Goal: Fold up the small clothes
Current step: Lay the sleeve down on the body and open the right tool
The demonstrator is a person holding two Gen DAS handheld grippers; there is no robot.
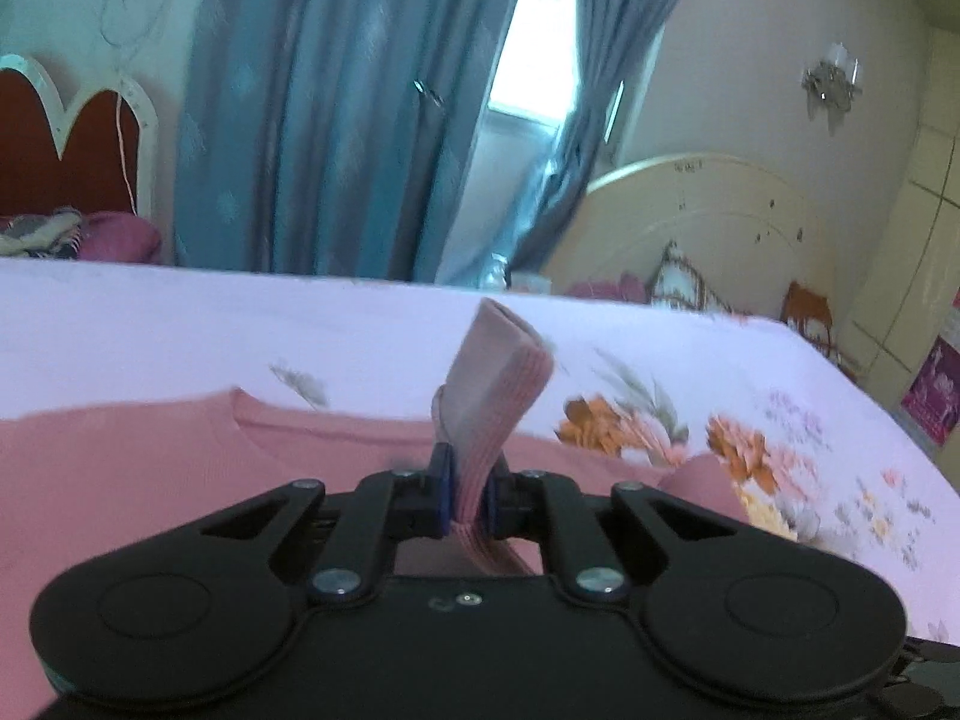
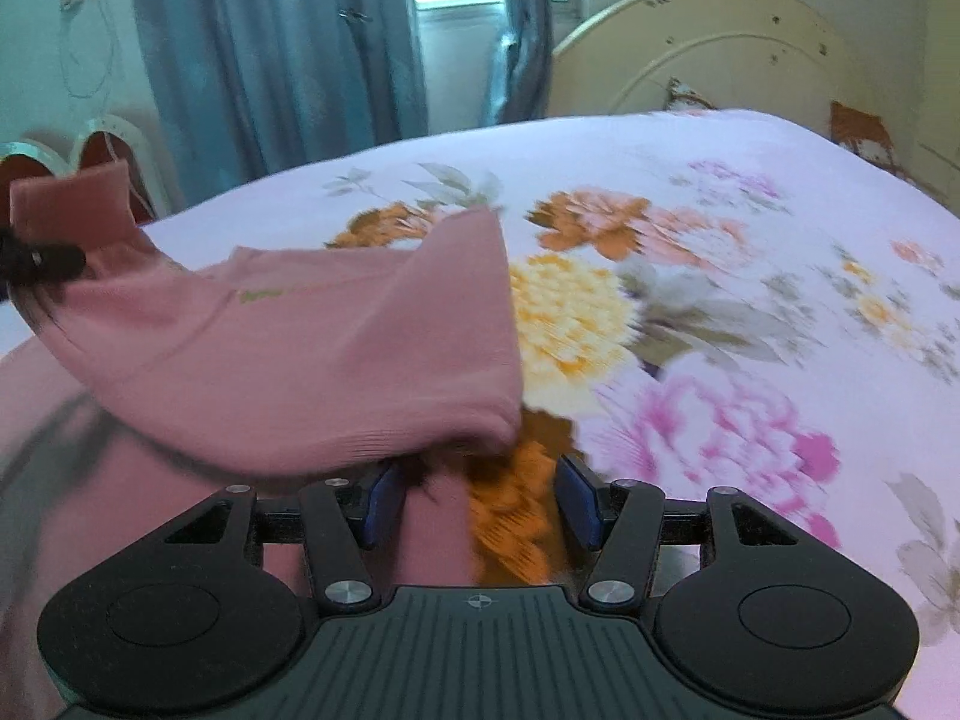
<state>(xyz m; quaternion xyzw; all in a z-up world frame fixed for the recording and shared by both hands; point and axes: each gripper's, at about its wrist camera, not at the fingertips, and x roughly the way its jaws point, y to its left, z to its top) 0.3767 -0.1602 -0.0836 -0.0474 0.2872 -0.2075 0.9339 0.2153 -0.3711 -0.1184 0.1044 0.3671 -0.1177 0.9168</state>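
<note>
A pink ribbed sweater (image 1: pixel 120 468) lies spread on a bed covered by a floral bedsheet (image 1: pixel 750 396), its neckline toward the far edge. The left gripper (image 1: pixel 467 498) is clamped on a ribbed cuff (image 1: pixel 498 384), which stands up between its blue pads (image 1: pixel 443 495) above the garment's body. In the right wrist view the same sleeve (image 2: pixel 312 354) hangs lifted off the sheet, its folded edge drooping just ahead of the right gripper (image 2: pixel 480 504), whose jaws stand wide apart with nothing between them but sweater and sheet below; the left gripper's tip (image 2: pixel 42 261) shows at the frame's left edge, pinching the cuff. To the right of the sweater the sheet runs open toward a cream headboard (image 2: pixel 708 48). Beyond the bed's far edge hang blue-grey curtains (image 1: pixel 336 108), parted at a bright window (image 1: pixel 534 42). A second, red-and-white headboard (image 1: pixel 72 144) stands at far left. Motion blur softens the sheet's print.
</note>
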